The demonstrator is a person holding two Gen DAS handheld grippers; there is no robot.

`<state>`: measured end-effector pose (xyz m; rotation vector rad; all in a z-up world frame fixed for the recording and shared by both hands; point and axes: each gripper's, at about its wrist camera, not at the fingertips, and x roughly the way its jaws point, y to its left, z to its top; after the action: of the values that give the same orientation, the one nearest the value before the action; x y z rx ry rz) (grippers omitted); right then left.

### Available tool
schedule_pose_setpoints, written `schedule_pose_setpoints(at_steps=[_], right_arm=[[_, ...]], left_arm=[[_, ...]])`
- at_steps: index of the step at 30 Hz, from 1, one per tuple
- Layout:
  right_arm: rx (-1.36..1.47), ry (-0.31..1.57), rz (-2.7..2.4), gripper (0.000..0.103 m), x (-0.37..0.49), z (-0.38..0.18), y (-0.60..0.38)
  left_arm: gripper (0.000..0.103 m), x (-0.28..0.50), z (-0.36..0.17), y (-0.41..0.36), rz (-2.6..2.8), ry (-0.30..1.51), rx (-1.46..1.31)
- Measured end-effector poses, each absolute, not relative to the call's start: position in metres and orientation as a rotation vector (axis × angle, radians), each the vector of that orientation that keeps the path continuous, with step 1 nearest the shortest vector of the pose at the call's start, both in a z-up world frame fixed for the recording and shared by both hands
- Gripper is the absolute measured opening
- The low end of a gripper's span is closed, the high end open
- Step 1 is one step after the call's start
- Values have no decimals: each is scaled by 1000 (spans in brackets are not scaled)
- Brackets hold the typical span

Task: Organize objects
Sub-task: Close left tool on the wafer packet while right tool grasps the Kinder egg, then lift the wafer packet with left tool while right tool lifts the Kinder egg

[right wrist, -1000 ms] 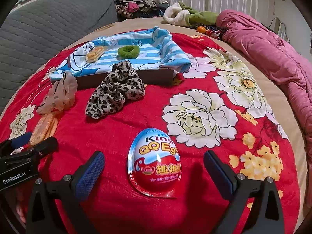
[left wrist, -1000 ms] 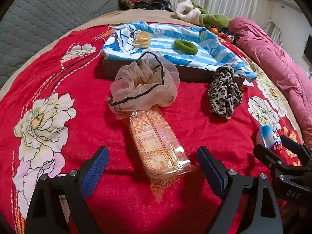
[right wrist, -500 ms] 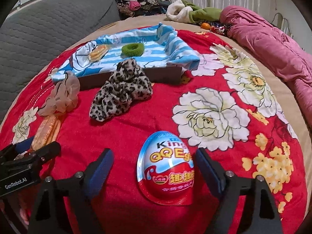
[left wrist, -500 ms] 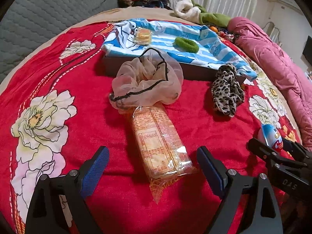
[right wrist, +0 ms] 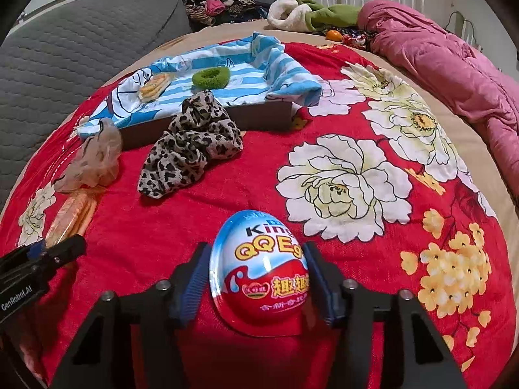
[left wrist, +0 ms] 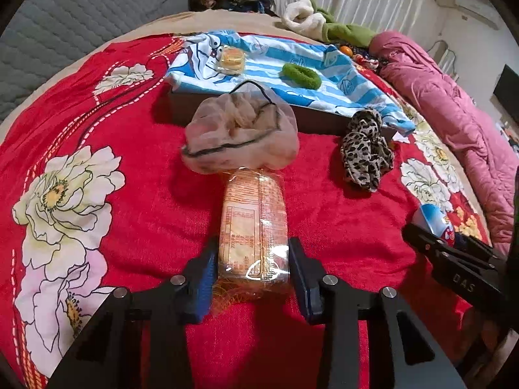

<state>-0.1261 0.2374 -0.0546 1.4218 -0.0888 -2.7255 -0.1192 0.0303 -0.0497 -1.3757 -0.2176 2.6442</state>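
My left gripper [left wrist: 251, 274] is shut on the near end of an orange cracker packet [left wrist: 253, 227] lying on the red floral blanket. My right gripper [right wrist: 258, 278] is shut on a blue-and-red toy egg [right wrist: 259, 269] that rests on the blanket. A sheer beige scrunchie [left wrist: 240, 133] lies over the packet's far end. A leopard-print scrunchie [right wrist: 191, 152] lies in front of a brown tray [right wrist: 259, 113] lined with blue striped cloth. In the tray are a green scrunchie [right wrist: 211, 76] and a small wrapped snack [right wrist: 154, 86].
A pink quilt [right wrist: 454, 64] runs along the right side of the bed. A grey quilted cushion [right wrist: 65, 58] stands at the left. Piled clothes and a green-and-white garment [right wrist: 305, 11] lie at the back. The right gripper shows at the left wrist view's right edge [left wrist: 454, 269].
Both grippers have closed from wide open: the left one onto the cracker packet's near end, the right one onto the toy egg. Both objects still rest on the blanket.
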Motion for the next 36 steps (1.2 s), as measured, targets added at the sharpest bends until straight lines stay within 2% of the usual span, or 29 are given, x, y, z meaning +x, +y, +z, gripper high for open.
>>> schedule_pose_setpoints(at_steps=[10,36], right_arm=[[1363,-122,-2707,50,-116,-49,234],[1282,-68,-2662,50,-92,-32,197]], left_arm=[[41,-112,-43,31,2656,-205,-1339],[41,-81,-31,36,2660,-168,-1274]])
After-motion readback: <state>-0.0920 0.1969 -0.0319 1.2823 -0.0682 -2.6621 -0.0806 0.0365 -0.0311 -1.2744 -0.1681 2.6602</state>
